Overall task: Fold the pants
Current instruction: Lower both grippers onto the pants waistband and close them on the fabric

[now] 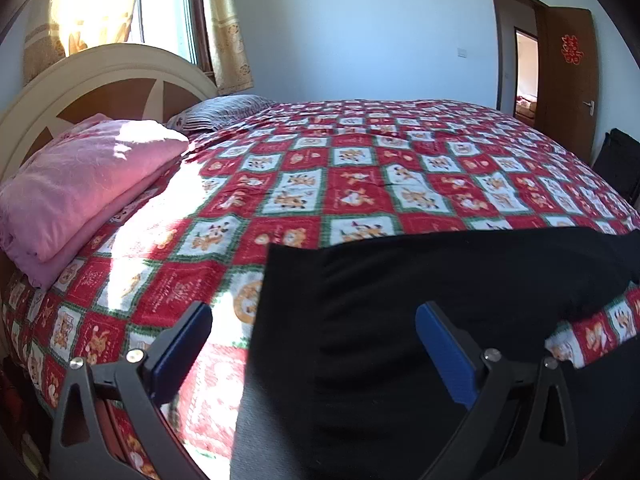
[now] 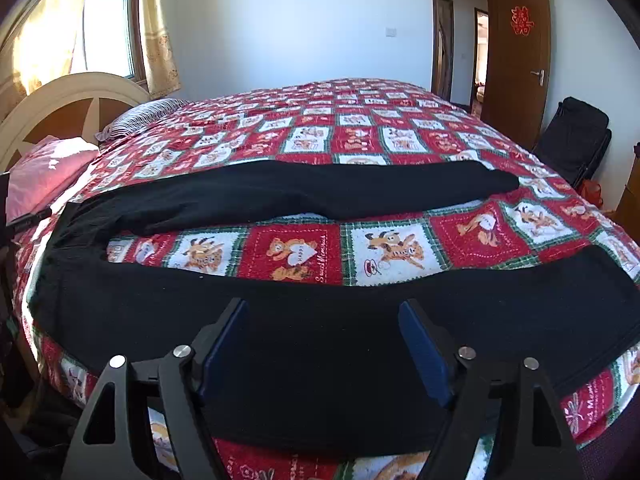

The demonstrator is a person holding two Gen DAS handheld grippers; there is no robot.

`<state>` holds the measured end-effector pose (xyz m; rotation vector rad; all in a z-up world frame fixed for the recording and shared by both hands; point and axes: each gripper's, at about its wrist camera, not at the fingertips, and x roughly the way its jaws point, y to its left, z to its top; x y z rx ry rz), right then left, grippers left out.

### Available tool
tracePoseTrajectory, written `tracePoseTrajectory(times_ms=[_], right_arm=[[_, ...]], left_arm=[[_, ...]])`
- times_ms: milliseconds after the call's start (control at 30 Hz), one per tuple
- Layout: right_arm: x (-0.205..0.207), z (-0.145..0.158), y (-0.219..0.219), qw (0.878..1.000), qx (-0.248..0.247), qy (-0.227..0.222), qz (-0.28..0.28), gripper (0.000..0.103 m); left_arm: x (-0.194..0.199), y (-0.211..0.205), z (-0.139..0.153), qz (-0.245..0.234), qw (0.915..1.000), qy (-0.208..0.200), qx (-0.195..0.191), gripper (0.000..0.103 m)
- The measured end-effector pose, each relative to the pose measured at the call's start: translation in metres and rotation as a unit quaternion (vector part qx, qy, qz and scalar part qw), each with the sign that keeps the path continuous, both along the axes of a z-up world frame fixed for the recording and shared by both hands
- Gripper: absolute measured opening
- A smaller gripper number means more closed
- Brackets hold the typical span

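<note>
Black pants (image 2: 280, 196) lie flat on the red patchwork bedspread (image 2: 300, 252), waist to the left and the two legs spread apart toward the right. My right gripper (image 2: 324, 306) is open just above the near leg (image 2: 500, 300), blue pads on either side of a stretch of fabric and not pressing it. In the left wrist view the pants (image 1: 420, 280) fill the lower right. My left gripper (image 1: 312, 316) is open over their waist end. The waist's left edge runs between its fingers, and the left finger (image 1: 192, 332) is over bare bedspread.
A folded pink blanket (image 1: 80, 184) and a striped pillow (image 1: 224, 112) lie by the cream headboard (image 1: 100, 76) at the left. A black suitcase (image 2: 572, 140) stands beside the open brown door (image 2: 520, 48) on the far right. The bed's near edge is just below both grippers.
</note>
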<state>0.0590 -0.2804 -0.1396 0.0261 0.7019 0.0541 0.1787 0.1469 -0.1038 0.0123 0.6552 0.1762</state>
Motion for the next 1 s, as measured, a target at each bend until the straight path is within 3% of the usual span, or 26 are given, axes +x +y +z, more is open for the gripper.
tracePoseTrajectory(times_ms=[133,200,267,367,467,700,867,1000], right_arm=[[0.013,-0.006,-0.001,1.000,0.008,0.011,0.004,0.070],[0.019,-0.008,0.000,1.000,0.011,0.016,0.007,0.067],[0.025,-0.011,0.001,1.000,0.013,0.024,0.013,0.063],[0.034,-0.015,0.003,0.999,0.008,0.037,0.017,0.060],[0.043,-0.014,0.001,0.999,-0.001,0.044,0.016,0.060],[0.073,0.005,-0.030,0.999,-0.002,0.047,-0.006,0.052],[0.106,0.029,-0.071,0.998,-0.020,0.037,-0.049,0.052],[0.141,0.042,-0.112,0.995,-0.005,0.043,-0.089,0.052]], left_arm=[[0.034,0.029,-0.004,0.012,0.9998,0.012,-0.002,0.101],[0.052,0.038,-0.011,0.005,0.9996,0.026,-0.013,0.091],[0.068,0.046,-0.021,-0.002,0.9984,0.045,-0.034,0.076],[0.085,0.051,-0.035,-0.016,0.9953,0.070,-0.066,0.061],[0.092,0.049,-0.045,-0.026,0.9934,0.083,-0.074,0.050],[0.103,0.061,-0.054,-0.037,0.9878,0.093,-0.119,0.048],[0.107,0.058,-0.053,-0.064,0.9851,0.093,-0.129,0.026],[0.106,0.059,-0.055,-0.072,0.9837,0.087,-0.140,0.020]])
